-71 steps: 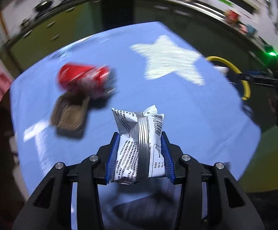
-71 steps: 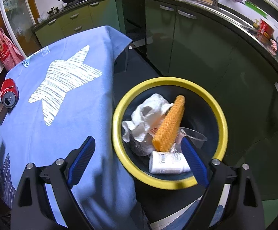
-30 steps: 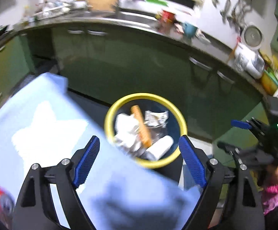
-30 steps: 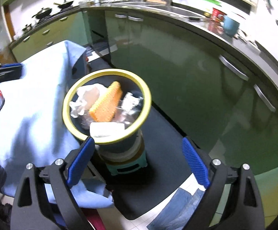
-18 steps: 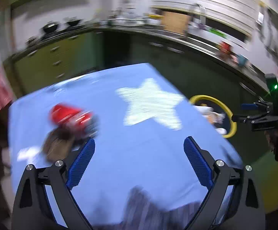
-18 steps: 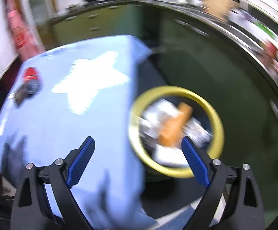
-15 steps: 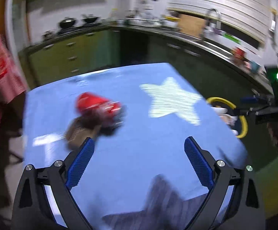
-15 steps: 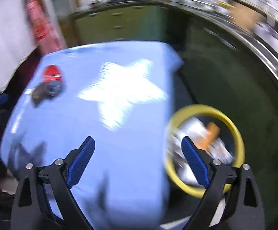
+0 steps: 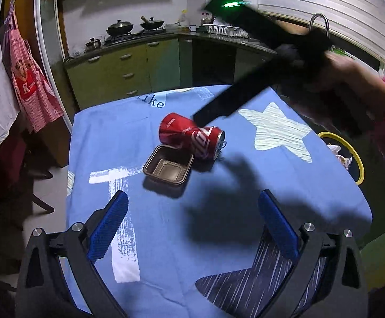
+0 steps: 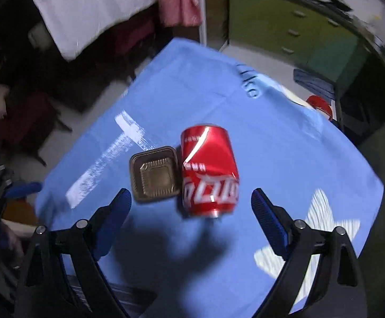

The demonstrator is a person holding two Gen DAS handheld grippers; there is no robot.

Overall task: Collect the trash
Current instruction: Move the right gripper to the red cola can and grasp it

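Observation:
A dented red soda can (image 9: 192,139) (image 10: 209,169) lies on its side on the blue tablecloth (image 9: 218,238), touching a small brown plastic tray (image 9: 168,168) (image 10: 154,175). My left gripper (image 9: 192,204) hovers short of both, its jaws opening wide with nothing between them. My right gripper (image 10: 191,198) points down over the can's near end, open and empty, with the can just beyond its blue pads. In the left wrist view one of its black fingers (image 9: 232,103), blurred, reaches over the can. The yellow-rimmed bin (image 9: 356,159) stands off the table's right edge with trash in it.
A person's hand (image 9: 351,79) and pink sleeve hold the right tool. Green cabinets (image 9: 128,71) and a stove run along the back. A red apron (image 9: 30,84) and a white cloth hang at left, above a dark chair (image 9: 33,169). White stars mark the cloth.
The snack packet that the left gripper held is gone from its jaws, which have spread. Both views swung from the bin back to the table. The right gripper now hangs over the can.

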